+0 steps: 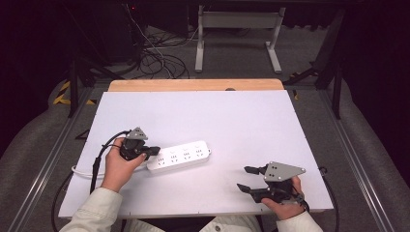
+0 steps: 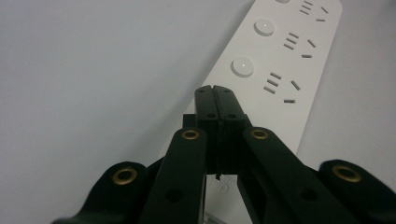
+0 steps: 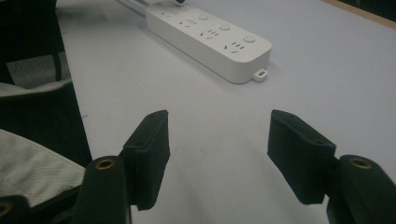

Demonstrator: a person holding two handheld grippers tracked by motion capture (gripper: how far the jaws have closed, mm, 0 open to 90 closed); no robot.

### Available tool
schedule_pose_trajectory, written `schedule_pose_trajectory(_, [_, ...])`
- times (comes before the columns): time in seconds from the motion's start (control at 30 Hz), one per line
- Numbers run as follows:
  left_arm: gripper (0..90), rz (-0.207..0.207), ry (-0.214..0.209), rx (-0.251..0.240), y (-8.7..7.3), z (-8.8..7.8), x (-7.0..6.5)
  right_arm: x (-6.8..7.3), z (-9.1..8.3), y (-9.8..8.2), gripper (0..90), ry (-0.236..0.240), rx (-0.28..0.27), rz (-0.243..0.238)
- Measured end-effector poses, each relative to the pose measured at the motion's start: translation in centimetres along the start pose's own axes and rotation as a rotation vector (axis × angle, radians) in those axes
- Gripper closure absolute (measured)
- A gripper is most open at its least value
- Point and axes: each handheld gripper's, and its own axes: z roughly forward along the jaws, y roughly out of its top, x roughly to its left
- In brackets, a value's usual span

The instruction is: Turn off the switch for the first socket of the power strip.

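High view: a white power strip [image 1: 180,155] lies on the white table [image 1: 227,116], its cable [image 1: 80,170] trailing off under the person's left forearm. Nothing else stands near it. The left gripper [image 1: 153,150] has its jaws pressed together, tips over the strip's near-left end. The left hand [image 1: 117,166] grips it from behind, forearm angled in from the bottom edge. The right gripper [image 1: 245,178] rests well apart from the strip, jaws spread and empty.

Left gripper view: the closed tips [image 2: 215,89] sit above the strip [image 2: 275,70], just short of a round button [image 2: 242,66].

Right gripper view: the spread jaws [image 3: 217,133] point at bare table, the strip [image 3: 210,37] well ahead.
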Motion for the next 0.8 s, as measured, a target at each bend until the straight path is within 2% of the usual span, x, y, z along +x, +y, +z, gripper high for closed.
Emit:
schedule_pose_trajectory(0.4, [90.0,0.015,0.002,-0.008,-0.04,0.52,-0.09,0.02,-0.04,0.00,39.3,0.004,0.000,-0.003])
schedule_pose_trajectory(0.57, [90.0,0.024,0.018,-0.016,-0.11,0.66,-0.14,0.01,-0.01,-0.03,38.7,0.004,-0.001,-0.004])
schedule_pose_trajectory(0.8, [90.0,0.019,0.018,-0.008,-0.18,0.83,-0.27,0.05,0.04,-0.03,38.2,0.004,0.003,-0.003])
